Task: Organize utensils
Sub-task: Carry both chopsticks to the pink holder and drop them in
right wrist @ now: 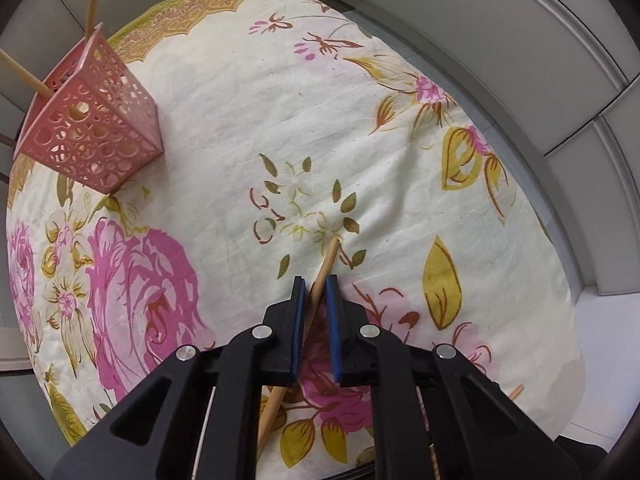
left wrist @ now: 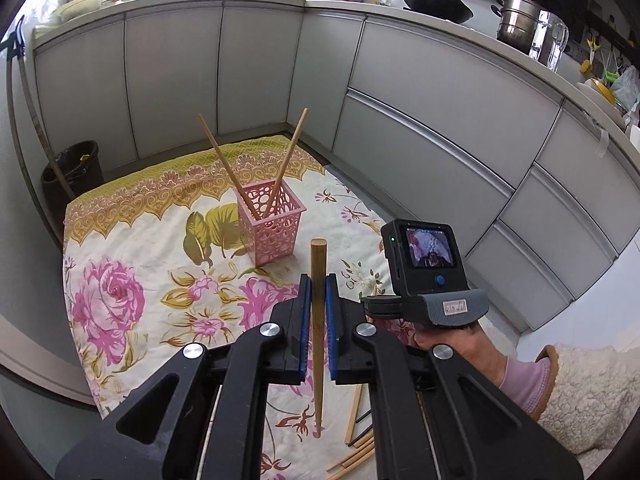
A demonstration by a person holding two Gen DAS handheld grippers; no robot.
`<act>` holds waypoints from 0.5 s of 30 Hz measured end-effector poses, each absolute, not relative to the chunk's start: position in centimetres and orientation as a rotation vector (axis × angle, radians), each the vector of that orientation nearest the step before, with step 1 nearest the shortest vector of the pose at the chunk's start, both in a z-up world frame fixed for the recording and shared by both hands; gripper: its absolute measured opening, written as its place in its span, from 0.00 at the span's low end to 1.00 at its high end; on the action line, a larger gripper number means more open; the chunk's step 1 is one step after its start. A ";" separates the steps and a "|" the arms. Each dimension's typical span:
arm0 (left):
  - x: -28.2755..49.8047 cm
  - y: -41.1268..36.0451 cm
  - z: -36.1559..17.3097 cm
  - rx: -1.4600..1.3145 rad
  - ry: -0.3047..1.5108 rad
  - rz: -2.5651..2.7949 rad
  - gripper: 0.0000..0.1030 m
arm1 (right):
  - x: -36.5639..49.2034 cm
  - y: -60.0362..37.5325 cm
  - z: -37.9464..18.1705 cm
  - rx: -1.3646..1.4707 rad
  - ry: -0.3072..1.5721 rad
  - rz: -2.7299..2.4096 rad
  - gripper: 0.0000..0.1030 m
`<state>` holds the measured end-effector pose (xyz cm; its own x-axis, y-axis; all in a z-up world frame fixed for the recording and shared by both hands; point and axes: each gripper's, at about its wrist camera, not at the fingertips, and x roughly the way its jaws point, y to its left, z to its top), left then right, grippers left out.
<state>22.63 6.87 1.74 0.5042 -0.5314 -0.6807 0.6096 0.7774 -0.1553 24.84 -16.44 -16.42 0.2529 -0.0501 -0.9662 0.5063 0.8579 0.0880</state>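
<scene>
One pink lattice basket (left wrist: 270,226) stands on my floral cloth (left wrist: 132,248), and two wooden chopsticks (left wrist: 224,160) lean out of it, crossing into a V. Nearer me than the basket, several more pale sticks (left wrist: 356,446) lie loose on the cloth; I cannot count them exactly.

My left gripper (left wrist: 319,280) is raised above the cloth and angled downward toward the basket, which sits ahead of it and slightly to its left. Its blue pads are clamped on one darker chopstick (left wrist: 319,320), whose thick end rises past the fingertips and whose thin end hangs back toward me.

My right gripper (right wrist: 318,280) points steeply down at the cloth, to the right of the basket and well apart from it. My right hand (left wrist: 460,344), in a fleecy sleeve (left wrist: 580,384), holds its handle. Its jaws are closed on one light chopstick (right wrist: 320,280), which runs slantwise between the pads, its far tip touching the cloth just beyond the fingertips.
</scene>
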 end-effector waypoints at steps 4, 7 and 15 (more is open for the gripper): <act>22.1 7.5 2.0 0.078 0.750 -0.658 0.06 | 23.6 -16.7 -15.9 0.497 1.191 -0.292 0.09; 21.5 7.9 2.5 0.049 0.718 -0.635 0.06 | 22.0 -16.6 -14.4 0.505 1.124 -0.224 0.09; 19.4 7.7 4.2 -0.006 0.632 -0.580 0.06 | 16.9 -15.7 -6.3 0.394 0.865 -0.117 0.07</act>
<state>19.39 7.73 4.17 0.6541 -0.5134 -0.5555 0.5096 0.8418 -0.1779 16.86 -15.72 -6.31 0.6475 0.0575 -0.7599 0.2576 0.9219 0.2893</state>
